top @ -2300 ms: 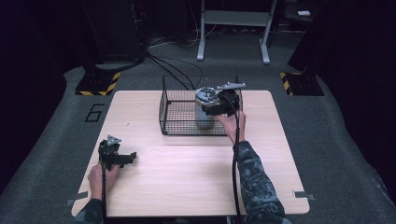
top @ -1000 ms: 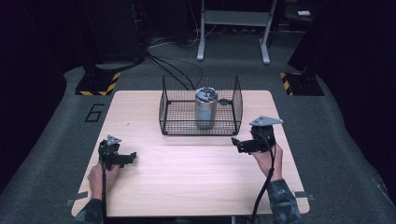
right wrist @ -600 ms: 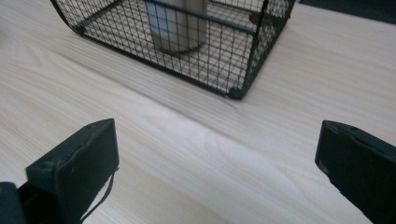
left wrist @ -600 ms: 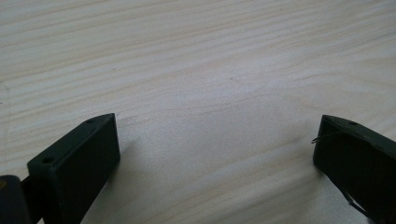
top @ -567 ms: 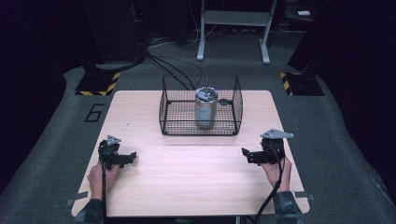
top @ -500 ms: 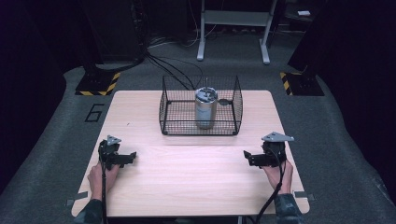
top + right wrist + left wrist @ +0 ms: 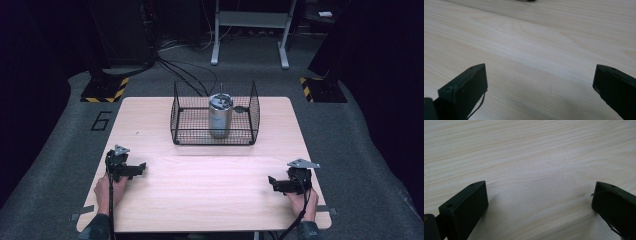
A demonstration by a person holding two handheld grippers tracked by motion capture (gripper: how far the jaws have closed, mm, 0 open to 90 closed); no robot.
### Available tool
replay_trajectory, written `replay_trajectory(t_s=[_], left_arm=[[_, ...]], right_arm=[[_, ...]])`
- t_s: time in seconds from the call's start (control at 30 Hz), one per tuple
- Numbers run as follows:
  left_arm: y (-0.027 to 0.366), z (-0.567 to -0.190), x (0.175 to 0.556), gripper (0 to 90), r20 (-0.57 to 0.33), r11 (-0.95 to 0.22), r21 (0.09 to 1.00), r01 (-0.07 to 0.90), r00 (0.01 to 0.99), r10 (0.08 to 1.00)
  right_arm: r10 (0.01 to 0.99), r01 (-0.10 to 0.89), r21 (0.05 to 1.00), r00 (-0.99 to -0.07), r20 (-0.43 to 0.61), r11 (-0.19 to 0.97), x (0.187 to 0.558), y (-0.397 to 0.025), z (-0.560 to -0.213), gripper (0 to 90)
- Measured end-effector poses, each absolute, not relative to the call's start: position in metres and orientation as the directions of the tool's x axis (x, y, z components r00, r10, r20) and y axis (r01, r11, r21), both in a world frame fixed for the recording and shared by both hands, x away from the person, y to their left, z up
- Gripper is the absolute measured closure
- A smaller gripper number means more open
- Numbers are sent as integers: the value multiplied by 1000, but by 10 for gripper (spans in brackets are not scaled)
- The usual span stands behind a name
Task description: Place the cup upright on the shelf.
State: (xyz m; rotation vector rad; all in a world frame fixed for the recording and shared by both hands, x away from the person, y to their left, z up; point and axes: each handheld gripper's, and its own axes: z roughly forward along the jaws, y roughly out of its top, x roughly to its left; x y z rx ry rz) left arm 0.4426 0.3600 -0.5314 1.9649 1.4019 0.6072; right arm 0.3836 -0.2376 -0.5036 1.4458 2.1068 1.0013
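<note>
A silver can (image 7: 220,116) stands upright inside a black wire basket (image 7: 180,117) at the back middle of the wooden table (image 7: 210,175). My left gripper (image 7: 141,167) rests low near the table's front left, held by a hand, far from the basket. In the left gripper view its jaws stand wide apart with bare wood between them (image 7: 539,202). My right gripper (image 7: 271,183) sits near the front right, also in a hand. Its own view has the jaws wide apart over bare wood (image 7: 539,82). Both grippers are open and hold nothing.
Beyond the table lies grey carpet with black cables (image 7: 185,72), a white metal stand (image 7: 250,30) and yellow-black striped bases (image 7: 102,90) at the back left and back right. A "6" (image 7: 101,120) is marked on the floor to the left.
My right gripper let go of the can in the basket, drew back toward the person and came down to the table's front right, open. The left gripper barely moved.
</note>
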Motion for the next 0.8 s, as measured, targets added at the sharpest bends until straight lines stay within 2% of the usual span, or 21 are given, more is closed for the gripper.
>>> replay_trajectory(t_s=[0.3, 0.47, 0.5, 0.8], left_arm=[[360, -531, 443, 5, 5, -224, 726, 650, 321, 947], [360, -532, 443, 5, 3, -220, 729, 648, 318, 948], [361, -531, 442, 5, 10, -236, 719, 654, 330, 944], [360, -532, 442, 5, 3, -219, 733, 644, 318, 948]], right_arm=[[940, 676, 714, -333, 76, 181, 377, -246, -526, 0], [941, 667, 715, -336, 37, 210, 378, -245, -528, 0], [937, 662, 708, -349, 0, 247, 377, -244, -529, 0], [927, 640, 720, -375, -12, 268, 378, -247, -530, 0]])
